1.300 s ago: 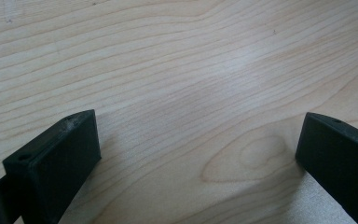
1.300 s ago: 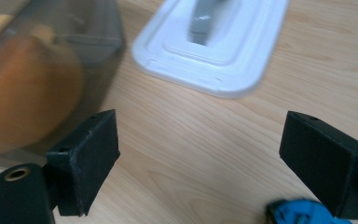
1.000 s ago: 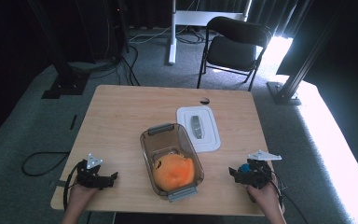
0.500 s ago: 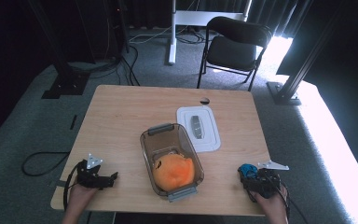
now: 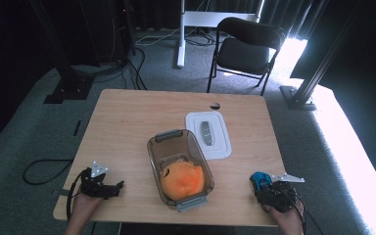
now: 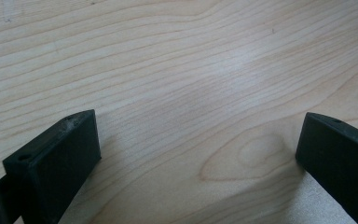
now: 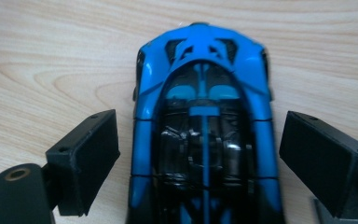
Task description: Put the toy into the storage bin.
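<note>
A blue toy car (image 7: pixel 200 116) with black trim stands on the wooden table, its nose pointing away from my right gripper (image 7: pixel 205 158). That gripper is open, with one jaw on each side of the car's rear half and a gap on both sides. In the high view the car (image 5: pixel 260 179) and right gripper (image 5: pixel 268 189) sit near the table's front right corner. At the front left, my left gripper (image 5: pixel 117 186) rests on the table, also open (image 6: pixel 196 163), with bare wood between its jaws.
A clear brown container (image 5: pixel 162 147) stands mid-table, lengthwise toward me, with an orange round object (image 5: pixel 182 179) in its near half. Its white lid (image 5: pixel 220 147) lies flat just behind and to the right. A black folding chair (image 5: pixel 247 49) stands beyond the table's far edge.
My right gripper has drawn back toward the table's near edge. The blue car has stayed where it was on the wood. The left gripper has not moved.
</note>
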The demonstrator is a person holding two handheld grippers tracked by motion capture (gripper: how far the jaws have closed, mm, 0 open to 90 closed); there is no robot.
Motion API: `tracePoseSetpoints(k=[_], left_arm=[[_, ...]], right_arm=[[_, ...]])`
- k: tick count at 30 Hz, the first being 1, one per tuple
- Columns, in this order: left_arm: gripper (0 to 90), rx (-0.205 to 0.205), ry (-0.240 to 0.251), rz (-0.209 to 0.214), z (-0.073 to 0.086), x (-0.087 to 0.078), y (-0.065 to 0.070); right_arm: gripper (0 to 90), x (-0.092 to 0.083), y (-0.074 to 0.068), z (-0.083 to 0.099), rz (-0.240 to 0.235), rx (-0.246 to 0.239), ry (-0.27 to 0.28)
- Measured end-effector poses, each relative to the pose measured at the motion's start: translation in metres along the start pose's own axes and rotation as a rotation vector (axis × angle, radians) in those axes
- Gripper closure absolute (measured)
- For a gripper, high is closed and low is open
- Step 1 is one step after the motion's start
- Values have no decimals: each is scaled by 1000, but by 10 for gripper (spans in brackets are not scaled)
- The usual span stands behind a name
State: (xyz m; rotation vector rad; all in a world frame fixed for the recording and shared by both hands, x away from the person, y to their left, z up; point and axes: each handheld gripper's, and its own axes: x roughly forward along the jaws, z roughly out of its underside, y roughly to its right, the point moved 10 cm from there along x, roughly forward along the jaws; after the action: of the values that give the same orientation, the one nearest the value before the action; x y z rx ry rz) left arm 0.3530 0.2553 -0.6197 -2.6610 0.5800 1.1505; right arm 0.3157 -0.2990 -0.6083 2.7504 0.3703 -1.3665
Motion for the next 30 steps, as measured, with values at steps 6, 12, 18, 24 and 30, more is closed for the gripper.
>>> tracePoseSetpoints(k=[6,12,18,24,30], left_arm=[[1,0,0,0,0,0,0],[1,0,0,1,0,0,0],[1,1,0,1,0,0,0],[1,1,0,1,0,0,0],[1,-1,0,0,-1,1,0]], right_arm=[[114,6,-1,2,44,-44,-18],[160,10,2,0,41,-37,-21],[253,12,0,-7,25,-62,-19],[254,15,1,-12,5,-90,-40],[261,21,-5,-30,-18,-198,-40]])
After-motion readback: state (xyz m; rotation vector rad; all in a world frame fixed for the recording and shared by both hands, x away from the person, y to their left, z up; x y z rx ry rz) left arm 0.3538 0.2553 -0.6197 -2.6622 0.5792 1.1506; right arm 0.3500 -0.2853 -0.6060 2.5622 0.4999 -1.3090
